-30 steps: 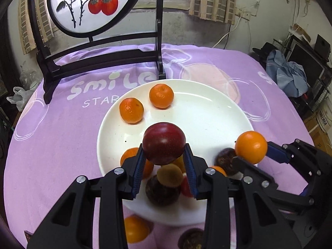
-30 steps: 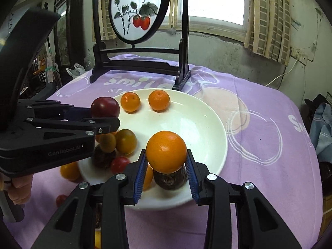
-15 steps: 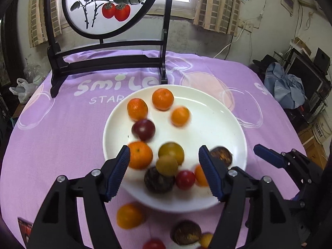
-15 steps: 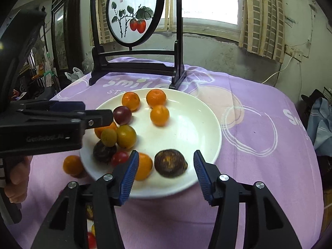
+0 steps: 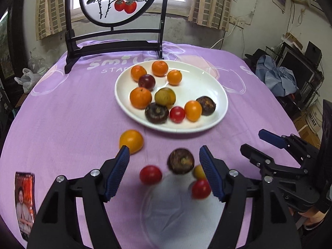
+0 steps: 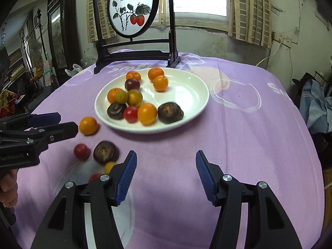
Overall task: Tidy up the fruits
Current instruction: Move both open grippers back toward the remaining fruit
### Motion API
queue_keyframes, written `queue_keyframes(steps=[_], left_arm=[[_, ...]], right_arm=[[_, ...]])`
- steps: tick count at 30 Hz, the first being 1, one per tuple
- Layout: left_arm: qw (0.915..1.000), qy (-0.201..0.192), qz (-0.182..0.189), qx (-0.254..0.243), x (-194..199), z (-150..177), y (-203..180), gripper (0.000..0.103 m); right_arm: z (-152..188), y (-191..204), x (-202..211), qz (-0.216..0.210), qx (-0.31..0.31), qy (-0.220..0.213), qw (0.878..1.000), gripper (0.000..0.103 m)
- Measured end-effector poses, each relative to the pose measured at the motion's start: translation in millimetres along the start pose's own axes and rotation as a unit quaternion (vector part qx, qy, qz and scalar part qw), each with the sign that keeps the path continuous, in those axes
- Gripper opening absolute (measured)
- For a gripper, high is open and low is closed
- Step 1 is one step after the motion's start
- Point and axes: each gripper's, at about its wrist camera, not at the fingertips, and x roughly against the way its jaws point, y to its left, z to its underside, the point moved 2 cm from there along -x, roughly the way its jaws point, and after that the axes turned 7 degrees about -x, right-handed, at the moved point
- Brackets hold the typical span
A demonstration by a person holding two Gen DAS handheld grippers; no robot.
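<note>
Left gripper (image 5: 164,164) spread wide and empty above loose fruit on the purple tablecloth (image 5: 62,114); right gripper (image 6: 166,168) equally wide, empty, over bare cloth.

White round plate (image 5: 220,95) holds about ten fruits, clustered toward its left half. Off the plate, near its front rim: orange round fruit (image 5: 131,141), dark brown wrinkled fruit (image 5: 181,161) between the left gripper's blue pads, red cherry tomato (image 5: 150,174), second red tomato (image 5: 200,188), small yellow fruit (image 5: 198,171). Risk: all are round; a pad closing off-centre would likely squirt one sideways, and the brown fruit sits just beside the yellow one, so a nudge could set both rolling. Yellow fruit and second tomato are partly hidden behind the right pad; near fruits blurred, species uncertain.
</note>
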Motion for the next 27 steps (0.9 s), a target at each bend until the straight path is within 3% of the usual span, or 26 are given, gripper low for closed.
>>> queue_keyframes(steps=[13, 19, 27], left_arm=[[0.9995, 0.023, -0.017, 0.017, 4.2, 54.6, 33.8, 0.068], [0.9992, 0.027, -0.012, 0.026, -0.3, 60.6, 48.5, 0.068], [0.9992, 0.025, -0.003, 0.031, -5.5, 61.7, 53.0, 0.072]], right_arm=[[56.7, 50.6, 6.8, -0.029, 0.037, 0.042, 0.998, 0.064], [61.2, 79.6, -6.5, -0.028, 0.078, 0.055, 0.995, 0.065], [56.4, 86.2, -29.0, -0.025, 0.085, 0.071, 0.994, 0.065]])
